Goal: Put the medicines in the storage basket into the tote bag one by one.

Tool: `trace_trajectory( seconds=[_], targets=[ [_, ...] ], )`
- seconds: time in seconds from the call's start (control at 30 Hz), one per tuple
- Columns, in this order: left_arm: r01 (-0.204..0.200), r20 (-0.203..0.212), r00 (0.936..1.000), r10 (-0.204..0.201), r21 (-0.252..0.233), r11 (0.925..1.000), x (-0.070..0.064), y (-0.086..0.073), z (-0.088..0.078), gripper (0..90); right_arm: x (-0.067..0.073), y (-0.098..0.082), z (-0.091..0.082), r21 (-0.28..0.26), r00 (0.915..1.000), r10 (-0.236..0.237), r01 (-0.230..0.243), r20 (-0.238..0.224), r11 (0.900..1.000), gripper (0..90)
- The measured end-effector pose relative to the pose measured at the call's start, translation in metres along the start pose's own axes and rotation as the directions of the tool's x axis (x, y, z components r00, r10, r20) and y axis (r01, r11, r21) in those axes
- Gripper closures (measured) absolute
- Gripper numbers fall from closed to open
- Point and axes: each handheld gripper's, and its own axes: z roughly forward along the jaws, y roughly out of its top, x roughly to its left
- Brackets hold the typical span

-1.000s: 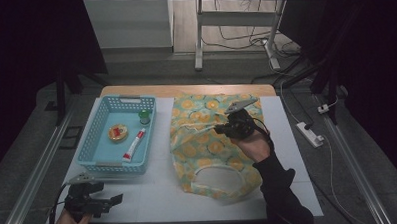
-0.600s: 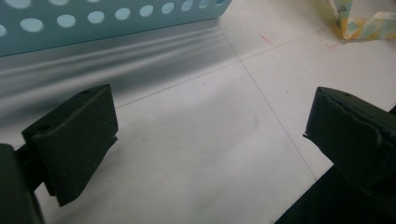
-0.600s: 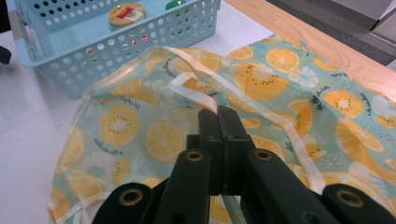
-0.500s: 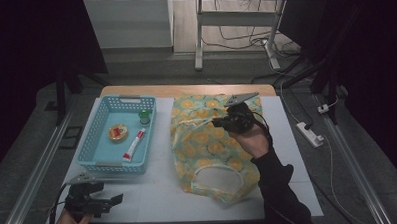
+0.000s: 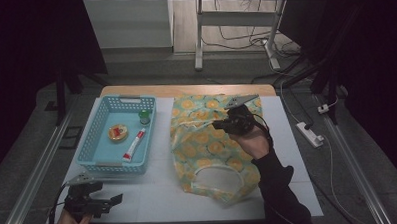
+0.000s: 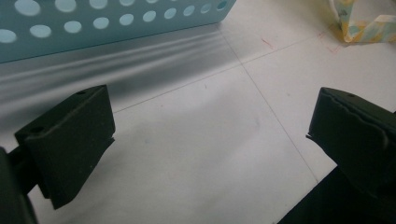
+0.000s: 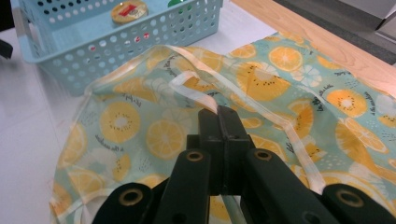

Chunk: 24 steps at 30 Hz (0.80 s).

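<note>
Right claw pinches the bag's strap; left claw waits wide open.

The right claw (image 7: 219, 114), at frame centre in its own view, is clamped on the pale strap (image 7: 191, 91) of the bag (image 5: 207, 141). The bag lies flat right of centre in the high view, long axis running top to bottom, its opening at the lower end. The basket (image 5: 100, 145) lies to its left. The left claw (image 5: 97, 201), lower left, holds nothing and is well apart from the bag. The bag is thin teal cloth printed with orange slices, limp and creased.

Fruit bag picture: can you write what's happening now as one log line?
right gripper: shut on bag strap | fruit-print bag: on table, beside blue basket | left gripper: open, holding nothing, near table's front edge
</note>
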Motion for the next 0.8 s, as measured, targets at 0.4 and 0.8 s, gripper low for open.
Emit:
trace_trajectory(
  seconds=[0.4,0.8],
  targets=[
    [-0.03,-0.02,0.9993,0.03,-0.006,0.9995,-0.004,0.0021,-0.0038,0.6,0.0001,-0.0032,0.0024,-0.01,1.0,0.007,-0.007,-0.001,1.0,90.0],
    [-0.052,0.013,0.9985,0.053,-0.034,0.9981,-0.0036,0.006,-0.0096,1.5,-0.0024,-0.0058,0.0032,-0.003,0.9999,0.01,-0.01,-0.01,1.0,90.0]
  ],
)
